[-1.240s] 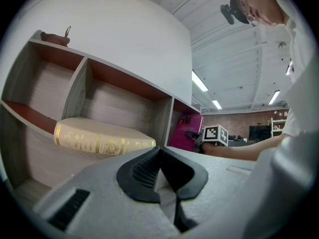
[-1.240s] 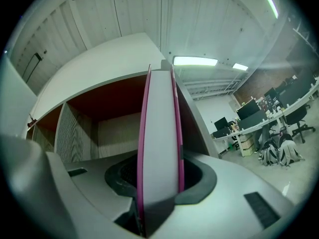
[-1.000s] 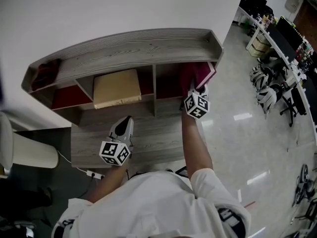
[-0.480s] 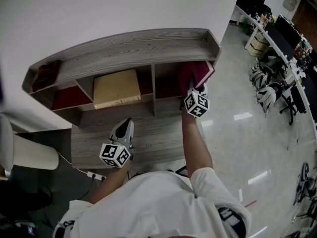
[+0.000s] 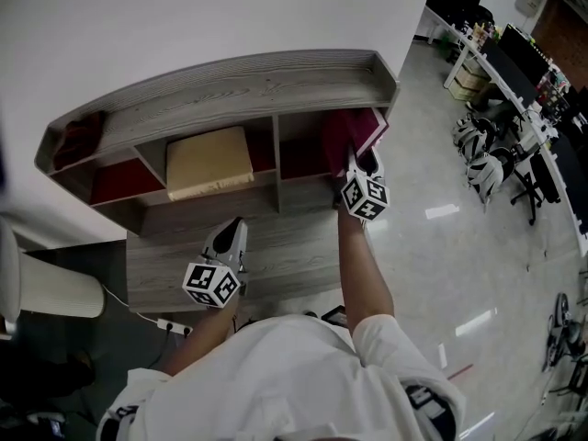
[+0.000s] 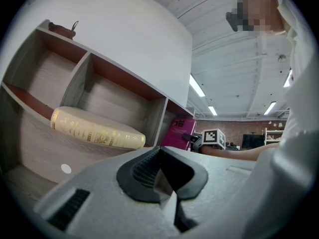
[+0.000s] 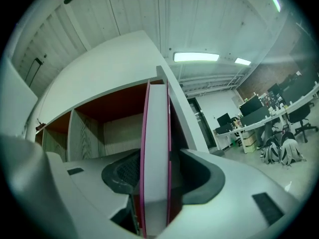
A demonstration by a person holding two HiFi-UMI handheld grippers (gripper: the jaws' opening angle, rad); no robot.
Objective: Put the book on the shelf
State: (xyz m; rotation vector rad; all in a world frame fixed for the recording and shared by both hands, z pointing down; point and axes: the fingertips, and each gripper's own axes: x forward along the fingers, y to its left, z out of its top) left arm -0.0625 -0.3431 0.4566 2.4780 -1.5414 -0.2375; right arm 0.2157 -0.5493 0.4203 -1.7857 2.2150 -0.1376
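The right gripper (image 7: 155, 180) has just been opening its jaws. They now stand wide, with the magenta book (image 7: 155, 128) upright between them. A dark gap shows at the right pad, so the grip looks released. From the gripper the book runs toward 12 o'clock into the right-hand compartment of the shelf (image 5: 230, 85), just beside that compartment's outer wall. In the head view this spot lies at about 1 o'clock from the picture's centre. At 10 o'clock of the right gripper, a tan book (image 5: 208, 162) lies flat in the middle compartment. At 7 o'clock, well apart over the desk top (image 5: 285, 246), the left gripper (image 6: 160, 178) hovers with its jaws together and nothing in them. By my reading the placing is all but done, since the book stands in the shelf. What is left is to draw the right gripper back without tipping the book.
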